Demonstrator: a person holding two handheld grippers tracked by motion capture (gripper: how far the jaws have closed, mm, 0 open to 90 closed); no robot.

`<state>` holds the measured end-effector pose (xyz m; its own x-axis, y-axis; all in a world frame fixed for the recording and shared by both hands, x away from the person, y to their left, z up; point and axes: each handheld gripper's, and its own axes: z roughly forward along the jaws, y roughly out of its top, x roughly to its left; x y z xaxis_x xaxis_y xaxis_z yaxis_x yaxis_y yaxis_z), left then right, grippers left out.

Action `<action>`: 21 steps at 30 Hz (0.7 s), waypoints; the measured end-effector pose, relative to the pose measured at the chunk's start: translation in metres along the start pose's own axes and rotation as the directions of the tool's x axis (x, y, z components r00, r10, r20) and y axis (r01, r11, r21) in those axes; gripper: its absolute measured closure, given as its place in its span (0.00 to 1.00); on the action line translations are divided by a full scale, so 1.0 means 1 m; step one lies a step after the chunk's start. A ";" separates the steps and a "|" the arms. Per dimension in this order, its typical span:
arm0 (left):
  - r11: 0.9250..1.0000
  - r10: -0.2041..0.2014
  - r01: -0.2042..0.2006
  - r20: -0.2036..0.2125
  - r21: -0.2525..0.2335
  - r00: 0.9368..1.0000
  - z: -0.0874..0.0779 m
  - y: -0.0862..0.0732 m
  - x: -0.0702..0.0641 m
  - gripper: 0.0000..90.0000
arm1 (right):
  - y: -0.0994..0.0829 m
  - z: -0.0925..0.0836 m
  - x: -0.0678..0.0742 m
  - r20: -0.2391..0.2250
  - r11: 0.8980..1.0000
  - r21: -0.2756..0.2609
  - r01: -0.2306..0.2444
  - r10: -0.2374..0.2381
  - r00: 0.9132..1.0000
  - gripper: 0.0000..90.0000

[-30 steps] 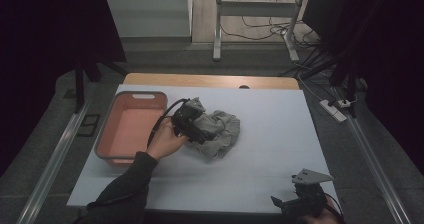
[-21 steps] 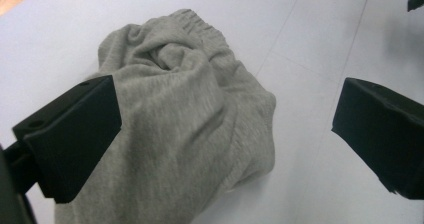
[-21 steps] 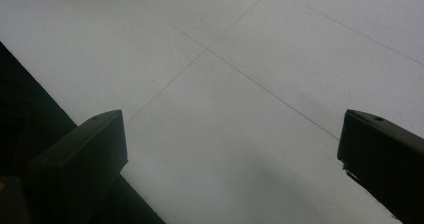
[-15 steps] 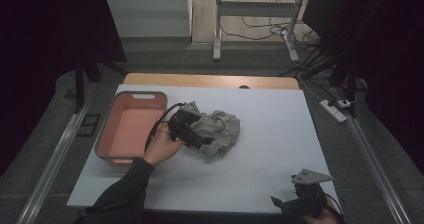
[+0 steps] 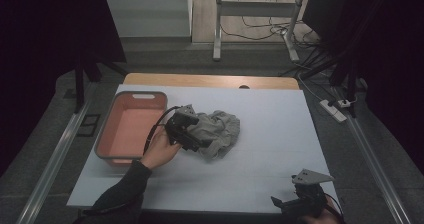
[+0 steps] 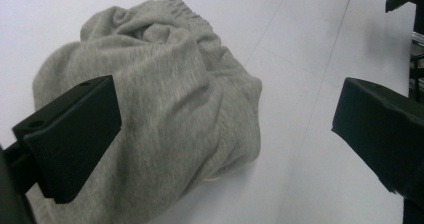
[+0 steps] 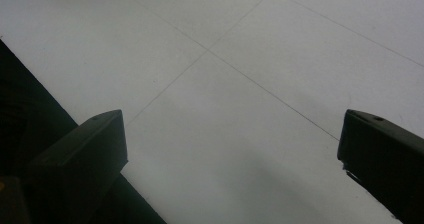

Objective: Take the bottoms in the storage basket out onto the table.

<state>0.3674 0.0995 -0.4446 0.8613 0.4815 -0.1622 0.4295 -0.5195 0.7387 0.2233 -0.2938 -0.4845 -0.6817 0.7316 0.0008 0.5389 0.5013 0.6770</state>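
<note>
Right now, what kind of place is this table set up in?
Probably a lab or recording workspace, not a home: a white-covered table with dark curtains around it, loose cables and a power strip on the floor, and a handheld gripper at a grey garment.

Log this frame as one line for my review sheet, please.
left hand-held gripper: open at grey cloth | right hand-held gripper: open, idle over table | pink tub: beside cloth

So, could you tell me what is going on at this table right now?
A person works a gripper in each hand. The left gripper is at the crumpled grey cloth in the middle of the table, jaws wide open, one over the fabric. An empty pink tub sits left of it. The right gripper waits open at the near edge.
</note>
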 end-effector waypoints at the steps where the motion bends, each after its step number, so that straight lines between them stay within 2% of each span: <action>1: 1.000 -0.004 0.004 0.002 0.000 1.000 0.000 -0.001 0.001 0.00 | 0.000 0.000 0.000 0.000 1.000 0.000 0.000 0.000 1.000 0.00; 4: 1.000 -0.012 0.012 0.010 -0.006 1.000 -0.001 -0.003 0.001 0.00 | 0.000 0.000 0.000 -0.002 1.000 -0.001 0.000 0.000 1.000 0.00; 10: 1.000 -0.003 0.003 0.002 0.005 1.000 -0.001 -0.005 -0.001 0.00 | 0.000 0.000 0.000 -0.003 1.000 -0.005 -0.003 0.003 1.000 0.00; 13: 1.000 0.016 -0.016 0.002 0.014 1.000 -0.001 -0.006 -0.003 0.00 | 0.000 -0.001 0.000 -0.004 1.000 -0.006 -0.004 0.004 1.000 0.00; 21: 0.999 0.013 -0.013 0.030 0.030 0.999 -0.001 -0.010 -0.005 0.00 | 0.000 -0.001 0.000 -0.005 1.000 -0.008 -0.004 0.004 1.000 0.00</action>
<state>0.3584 0.1034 -0.4505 0.8743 0.4538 -0.1722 0.4258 -0.5469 0.7208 0.2230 -0.2942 -0.4841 -0.6817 0.7316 0.0071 0.5380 0.4947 0.6825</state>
